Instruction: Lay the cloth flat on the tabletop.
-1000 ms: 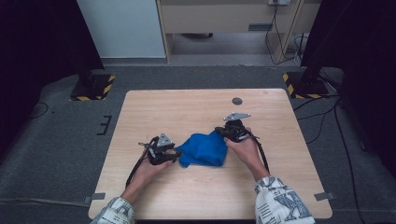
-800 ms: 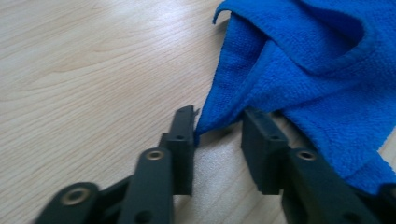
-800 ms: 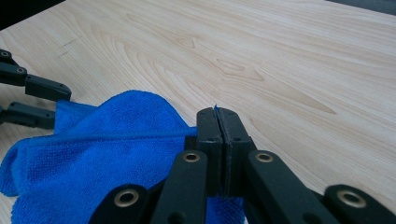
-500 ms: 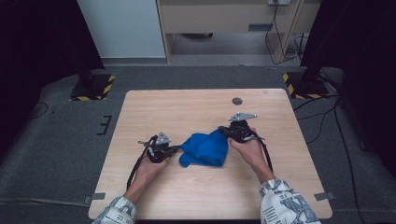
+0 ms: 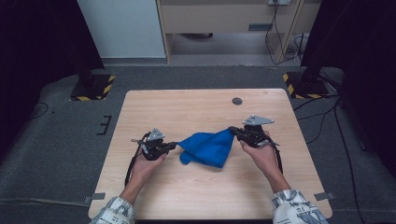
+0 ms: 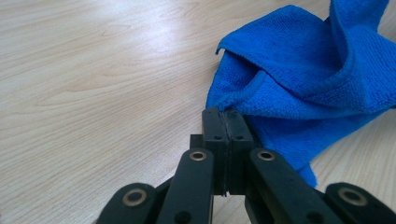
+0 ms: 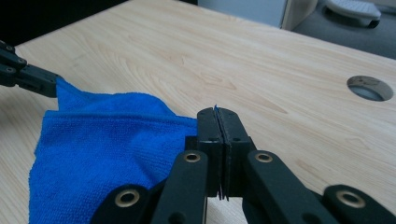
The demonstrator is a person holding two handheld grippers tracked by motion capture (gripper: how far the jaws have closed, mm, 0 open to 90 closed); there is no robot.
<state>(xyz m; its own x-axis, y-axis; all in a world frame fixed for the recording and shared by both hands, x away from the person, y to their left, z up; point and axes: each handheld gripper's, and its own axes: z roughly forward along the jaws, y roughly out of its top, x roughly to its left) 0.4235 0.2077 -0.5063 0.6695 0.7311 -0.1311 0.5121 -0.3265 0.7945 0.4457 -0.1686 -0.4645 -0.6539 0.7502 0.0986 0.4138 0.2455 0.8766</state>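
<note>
The left hand-held gripper (image 5: pixel 173 145) pinches one corner of the blue cloth (image 5: pixel 208 148). The right hand-held gripper (image 5: pixel 232 130) clamps the opposite corner above the tabletop (image 5: pixel 187 112).

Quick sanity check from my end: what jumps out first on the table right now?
The blue cloth at mid-table, bright against the pale wooden table. The left gripper and right gripper each pinch an opposite edge of it with jaws shut, stretching it between them.
</note>
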